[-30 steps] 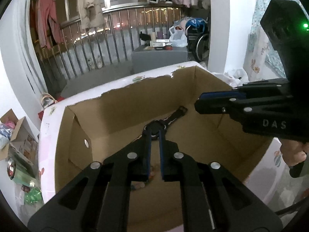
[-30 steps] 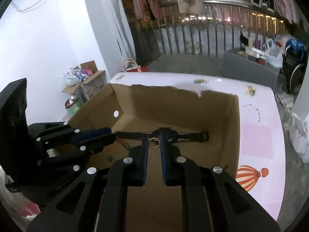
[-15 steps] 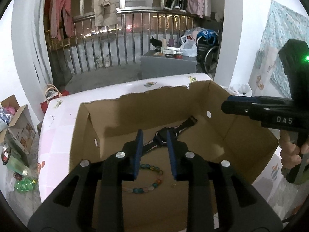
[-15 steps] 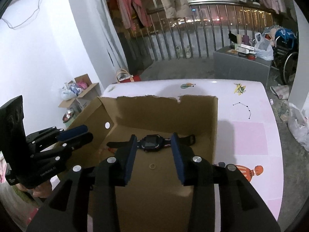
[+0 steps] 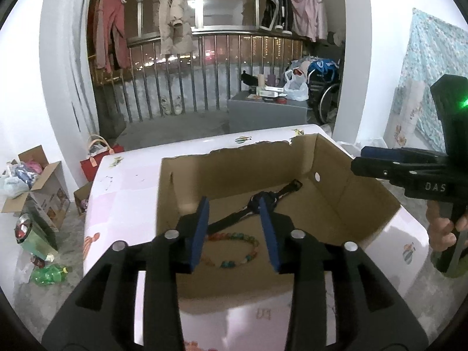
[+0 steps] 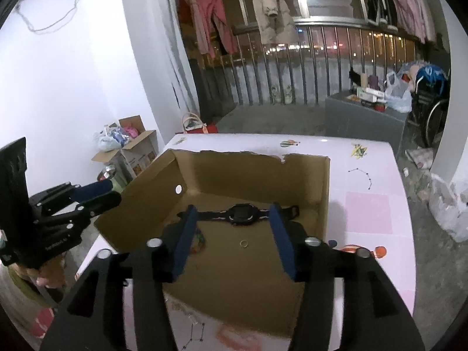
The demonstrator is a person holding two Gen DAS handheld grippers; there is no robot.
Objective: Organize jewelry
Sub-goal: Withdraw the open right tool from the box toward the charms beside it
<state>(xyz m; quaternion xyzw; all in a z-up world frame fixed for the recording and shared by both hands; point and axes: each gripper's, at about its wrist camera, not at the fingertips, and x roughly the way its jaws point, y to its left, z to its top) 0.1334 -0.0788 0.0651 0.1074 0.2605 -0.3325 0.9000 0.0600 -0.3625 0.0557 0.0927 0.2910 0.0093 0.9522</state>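
**Inspector A:** State of the left gripper [image 5: 234, 228]?

**Inspector B:** Fingers spread wide, nothing between them. It hangs above the near edge of the box [image 5: 345, 204], pointing down into it. Seen from the right wrist, the same tool sits off the box's left side.

**Inspector A:** And the right gripper [image 6: 232, 234]?

**Inspector B:** Also wide apart and empty, held above the near half of the box. In the left view it shows at the right edge, outside the box wall, gripped by a hand [image 5: 444, 231].

**Inspector A:** Where is the jewelry?

**Inspector B:** All on the box floor. The watch [image 6: 244, 214] lies flat near the far wall, strap stretched out to both sides. The bead bracelet [image 5: 234, 248] lies in a loop nearer the front, towards the left side, just beside one strap end; I cannot tell whether they touch. A small ring [image 6: 244, 243] rests on bare cardboard in front of the watch, apart from both.

**Inspector A:** The box itself?

**Inspector B:** Open-topped, ragged far rim, standing on a white table [image 6: 368, 213] with printed patterns.
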